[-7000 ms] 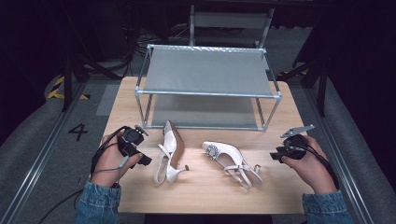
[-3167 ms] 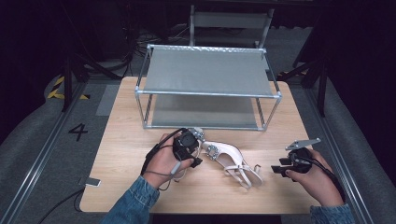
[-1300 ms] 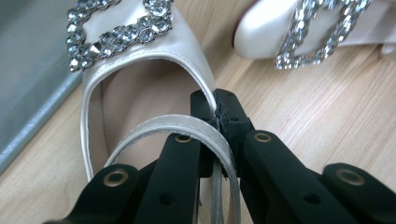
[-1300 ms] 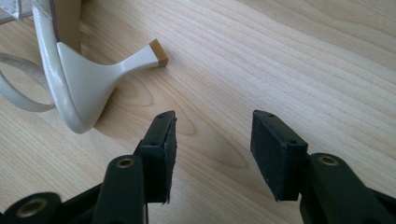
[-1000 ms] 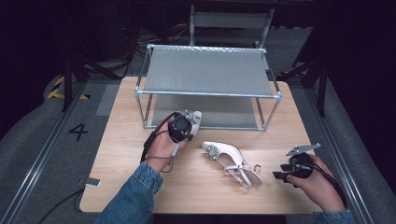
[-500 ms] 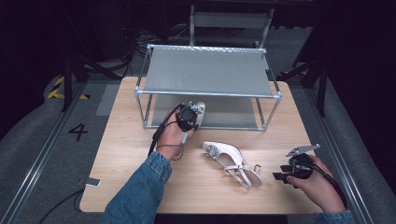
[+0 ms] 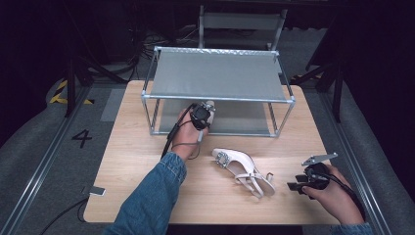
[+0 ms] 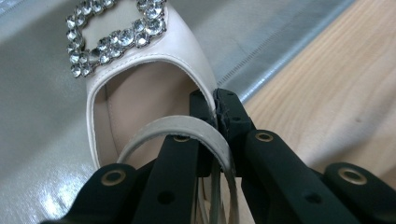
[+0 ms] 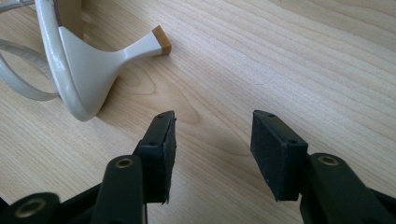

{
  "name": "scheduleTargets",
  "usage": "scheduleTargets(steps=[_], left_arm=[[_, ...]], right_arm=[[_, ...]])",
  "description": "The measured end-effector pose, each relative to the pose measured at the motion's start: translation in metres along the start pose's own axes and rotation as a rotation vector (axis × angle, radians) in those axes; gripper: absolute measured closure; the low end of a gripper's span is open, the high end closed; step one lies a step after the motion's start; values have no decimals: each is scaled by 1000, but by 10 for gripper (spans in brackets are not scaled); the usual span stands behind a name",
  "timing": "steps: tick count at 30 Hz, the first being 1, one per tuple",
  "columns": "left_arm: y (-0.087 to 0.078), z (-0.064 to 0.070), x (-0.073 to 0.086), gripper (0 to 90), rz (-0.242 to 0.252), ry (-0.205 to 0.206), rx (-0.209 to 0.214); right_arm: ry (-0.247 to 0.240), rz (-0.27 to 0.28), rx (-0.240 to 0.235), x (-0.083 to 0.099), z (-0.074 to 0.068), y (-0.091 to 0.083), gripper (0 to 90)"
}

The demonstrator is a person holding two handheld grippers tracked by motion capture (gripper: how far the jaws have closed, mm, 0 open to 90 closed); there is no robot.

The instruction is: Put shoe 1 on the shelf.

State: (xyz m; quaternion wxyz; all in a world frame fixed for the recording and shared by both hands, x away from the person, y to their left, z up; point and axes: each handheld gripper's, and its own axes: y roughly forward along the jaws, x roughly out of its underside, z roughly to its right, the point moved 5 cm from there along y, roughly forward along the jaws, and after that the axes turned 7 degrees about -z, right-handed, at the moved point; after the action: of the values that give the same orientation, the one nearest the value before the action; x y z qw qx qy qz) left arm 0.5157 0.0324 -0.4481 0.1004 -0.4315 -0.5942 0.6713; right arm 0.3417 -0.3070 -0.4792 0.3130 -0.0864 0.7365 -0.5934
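Left gripper (image 8: 215, 109) had its jaws pinched on the shoe (image 8: 140, 70) rim, at the rack's lower shelf (image 7: 230, 120). Best set it flat before releasing. Right gripper (image 9: 210, 140) idled, jaws wide.

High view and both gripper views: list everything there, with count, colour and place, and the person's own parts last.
Held shoe: one, cream with a rhinestone buckle, in the left gripper at the rack's lower shelf.
Second shoe: one, cream, lying on the table right of centre.
Rack: one, grey metal with two shelves, at the table's far side.
Table: one, light wood.
Small device: one, silvery, near the table's front left edge.
Left gripper: black, shut on the held shoe's edge.
Right gripper: black, open, above bare table near the second shoe's heel.
Sleeve: blue denim, left arm.
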Motion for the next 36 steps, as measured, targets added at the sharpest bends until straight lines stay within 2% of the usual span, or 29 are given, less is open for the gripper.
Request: scheduleTargets(steps=[1,2,3,4,5,6,7,8,10,11,12,13,14,15,16,17,18,21,22,25,26,29,30,31,32,33,36], left_arm=[[2,-5,-3,859,0,63,-16],[4,-1,-2,856,-8,2,-12],[5,-5,-5,853,-15,52,-21],[7,-4,-5,852,-21,32,-20],[7,-4,-5,851,-21,32,-20],[11,-1,-7,848,-29,-17,-13],[13,-1,-9,845,-35,-12,-11],[15,-2,-11,842,-40,11,-12],[17,-3,-12,840,-47,18,-16],[19,-1,-12,833,-54,-6,-10],[21,-3,-14,826,-62,38,-8],[21,2,-13,824,-65,-33,-4],[21,1,-16,802,-49,-2,-8],[21,1,-16,743,-49,-2,-8],[20,1,-19,685,-63,23,-23],[19,4,-19,628,-71,3,-23],[18,3,-19,592,-79,35,-27],[14,6,-17,481,-106,6,-25],[12,6,-17,470,-113,16,-17],[5,7,-14,429,-90,18,-3],[3,6,-14,421,-82,37,-1],[-6,13,-9,401,-56,-6,26],[-9,12,-8,397,-44,26,31],[-13,16,-6,394,-49,-27,50],[-16,16,-4,383,-59,-14,57],[-19,18,-2,378,-44,-21,68],[-27,20,1,386,-27,-24,61]], right_arm=[[1,0,-2,0,0,0,512],[4,1,-1,1,0,0,512],[4,0,-1,1,0,0,512],[5,0,0,1,0,0,512],[6,-1,0,2,1,0,512],[12,-2,2,2,1,0,512],[14,-1,2,3,1,0,512],[15,-1,5,3,2,-1,512],[16,3,4,3,2,-1,512],[20,5,0,3,1,-2,512],[19,10,1,3,2,-3,511],[21,11,1,3,2,-3,511],[22,10,1,3,2,-3,509],[21,8,3,4,2,-2,509],[22,7,1,5,2,-2,506],[24,7,-2,5,2,-2,504],[26,9,-3,5,2,-1,502],[29,15,-5,5,1,-2,501],[29,15,-5,5,1,-3,500],[28,13,-4,5,1,-2,500],[25,12,-3,5,1,-2,500],[28,10,-10,4,-1,-1,499],[22,8,-8,3,-1,-1,499],[23,8,-9,3,-1,-1,500],[21,8,-11,2,-2,0,500],[21,8,-12,1,-2,0,500],[17,8,-12,-1,-2,1,498]])
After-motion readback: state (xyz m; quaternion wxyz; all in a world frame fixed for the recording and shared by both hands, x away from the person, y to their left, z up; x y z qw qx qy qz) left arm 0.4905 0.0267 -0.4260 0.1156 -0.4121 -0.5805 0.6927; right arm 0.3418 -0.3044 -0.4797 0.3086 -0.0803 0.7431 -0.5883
